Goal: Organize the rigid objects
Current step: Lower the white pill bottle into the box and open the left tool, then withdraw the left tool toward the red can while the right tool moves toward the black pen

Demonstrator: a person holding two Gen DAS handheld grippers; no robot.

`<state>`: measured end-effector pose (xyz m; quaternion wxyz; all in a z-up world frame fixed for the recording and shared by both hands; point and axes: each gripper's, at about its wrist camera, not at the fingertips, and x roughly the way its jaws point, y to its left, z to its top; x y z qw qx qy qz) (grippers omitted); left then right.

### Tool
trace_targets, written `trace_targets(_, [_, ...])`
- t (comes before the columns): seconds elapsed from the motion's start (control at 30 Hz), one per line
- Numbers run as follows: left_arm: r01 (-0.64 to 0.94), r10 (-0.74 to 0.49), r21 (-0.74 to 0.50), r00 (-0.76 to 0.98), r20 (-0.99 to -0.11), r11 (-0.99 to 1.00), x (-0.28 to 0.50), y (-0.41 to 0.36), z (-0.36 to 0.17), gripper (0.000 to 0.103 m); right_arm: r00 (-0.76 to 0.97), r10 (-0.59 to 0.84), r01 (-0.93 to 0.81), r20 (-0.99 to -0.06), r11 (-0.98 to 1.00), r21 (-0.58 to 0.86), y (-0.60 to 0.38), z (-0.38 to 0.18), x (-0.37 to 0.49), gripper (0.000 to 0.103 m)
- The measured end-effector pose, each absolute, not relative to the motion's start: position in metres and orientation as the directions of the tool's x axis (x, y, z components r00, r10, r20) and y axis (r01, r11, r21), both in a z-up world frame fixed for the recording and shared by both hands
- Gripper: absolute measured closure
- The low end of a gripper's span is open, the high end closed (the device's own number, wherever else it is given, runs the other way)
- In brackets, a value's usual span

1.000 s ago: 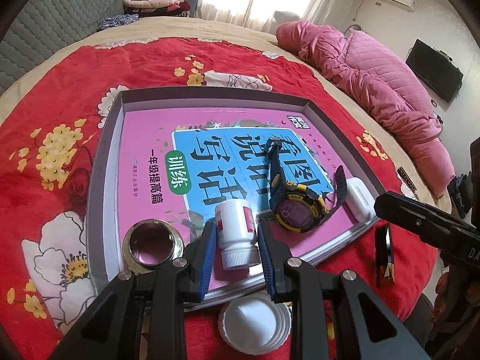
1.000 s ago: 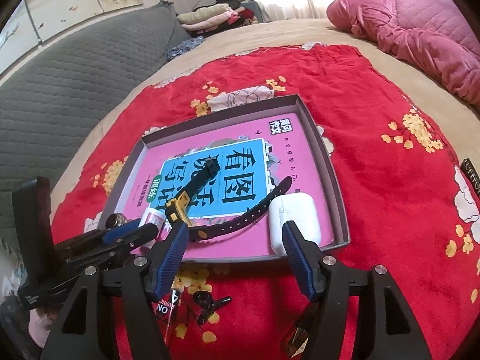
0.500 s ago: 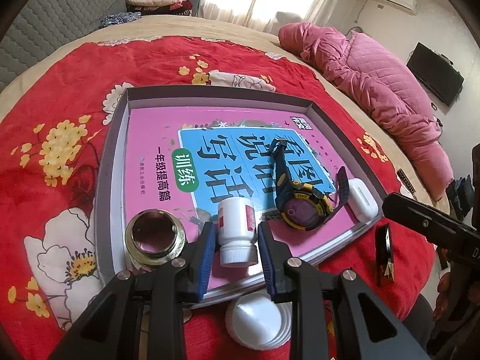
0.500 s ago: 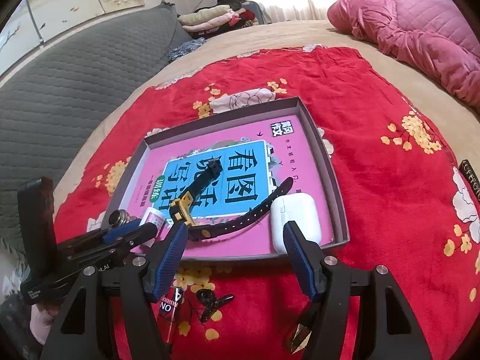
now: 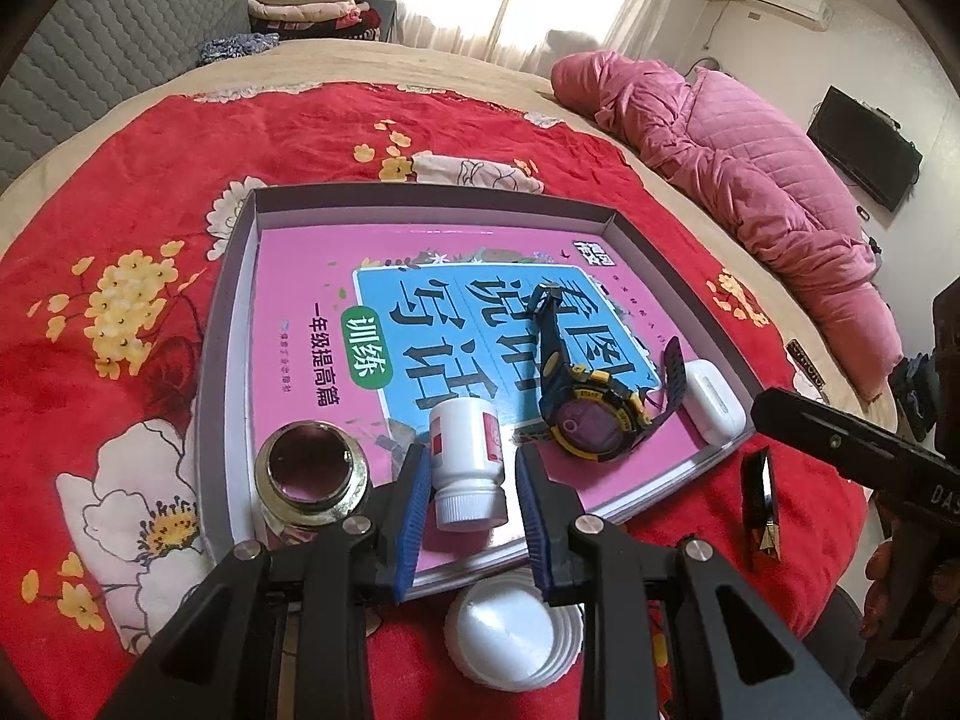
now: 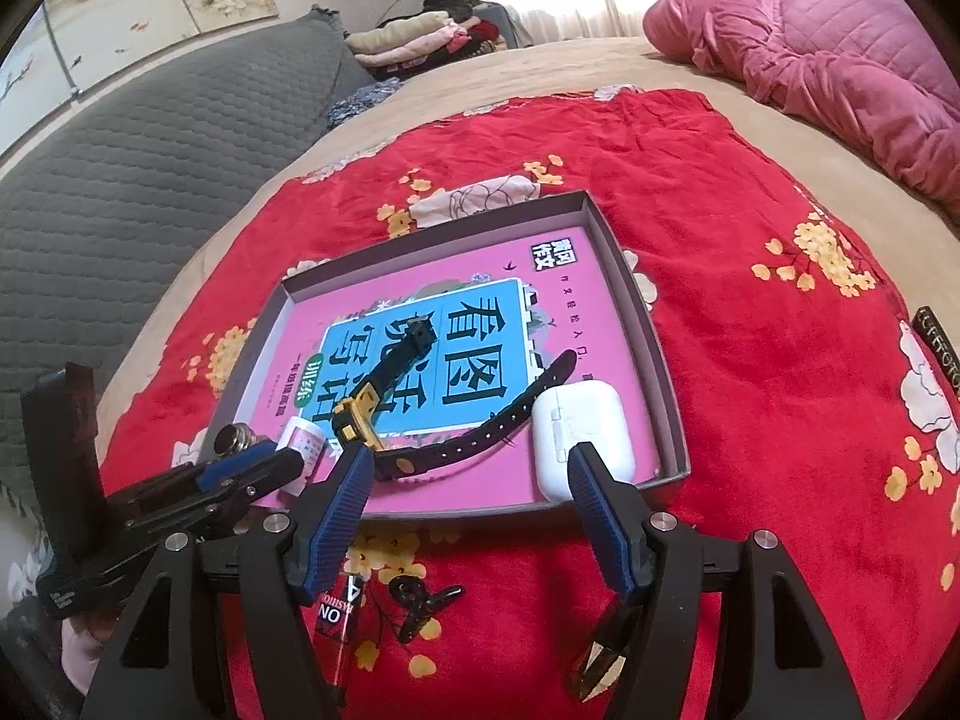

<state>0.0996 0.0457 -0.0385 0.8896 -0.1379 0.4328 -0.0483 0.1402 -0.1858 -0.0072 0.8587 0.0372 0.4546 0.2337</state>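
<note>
A grey tray [image 5: 231, 324] on the red blanket holds a pink and blue book [image 5: 300, 276]. On the book lie a dark blue and yellow watch [image 5: 591, 420], a white earbud case [image 5: 714, 402] and a brass ring [image 5: 309, 474]. My left gripper [image 5: 471, 483] is shut on a small white bottle [image 5: 465, 450] over the tray's near edge, cap toward me. From the right wrist view, the left gripper [image 6: 288, 459] shows with the bottle [image 6: 306, 441] at its tip. My right gripper [image 6: 468, 459] stands open and empty in front of the tray [image 6: 666, 396], near the watch [image 6: 360, 420] and the case [image 6: 585, 438].
A white round lid [image 5: 510, 636] lies on the blanket below the tray. A black and gold clip [image 5: 759, 504] lies to its right. Small dark items [image 6: 420, 600] and a red and black stick [image 6: 339, 612] rest under my right gripper. A pink quilt [image 5: 750, 174] is piled at the back.
</note>
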Motion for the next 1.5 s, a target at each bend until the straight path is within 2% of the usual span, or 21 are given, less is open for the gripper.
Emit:
trace_targets(0.33, [-0.039, -0.177, -0.262, 0.642, -0.746, 0.964, 0.091, 0.042, -0.03, 0.073, 0.48, 0.435, -0.371, -0.762, 0.888, 0.272, -0.187, -0.005, 0.138, 0.033])
trace_targets(0.4, [-0.041, -0.172, -0.258, 0.644, -0.745, 0.965, 0.09, 0.042, -0.029, 0.069, 0.481, 0.433, -0.374, -0.762, 0.888, 0.269, -0.188, -0.004, 0.137, 0.033])
trace_targets(0.47, [-0.041, -0.17, -0.256, 0.645, -0.745, 0.966, 0.089, 0.041, -0.028, 0.057, 0.487, 0.426, -0.374, -0.762, 0.891, 0.258, -0.188, -0.003, 0.136, 0.032])
trace_targets(0.5, [-0.039, -0.17, -0.255, 0.647, -0.743, 0.966, 0.088, 0.041, -0.027, 0.056, 0.487, 0.427, -0.376, -0.762, 0.89, 0.258, -0.188, -0.003, 0.136, 0.032])
trace_targets(0.97, [-0.047, -0.141, -0.232, 0.673, -0.726, 0.971, 0.075, 0.04, -0.017, 0.055, 0.513, 0.416, -0.383, -0.751, 0.894, 0.233, -0.19, 0.006, 0.13, 0.031])
trace_targets(1.13, [-0.045, -0.137, -0.227, 0.681, -0.719, 0.973, 0.071, 0.039, -0.013, 0.045, 0.528, 0.413, -0.382, -0.742, 0.896, 0.226, -0.193, 0.011, 0.127, 0.03])
trace_targets(1.5, [-0.045, -0.122, -0.214, 0.696, -0.707, 0.976, 0.062, 0.036, -0.004, 0.043, 0.557, 0.419, -0.389, -0.717, 0.895, 0.22, -0.2, 0.024, 0.121, 0.03])
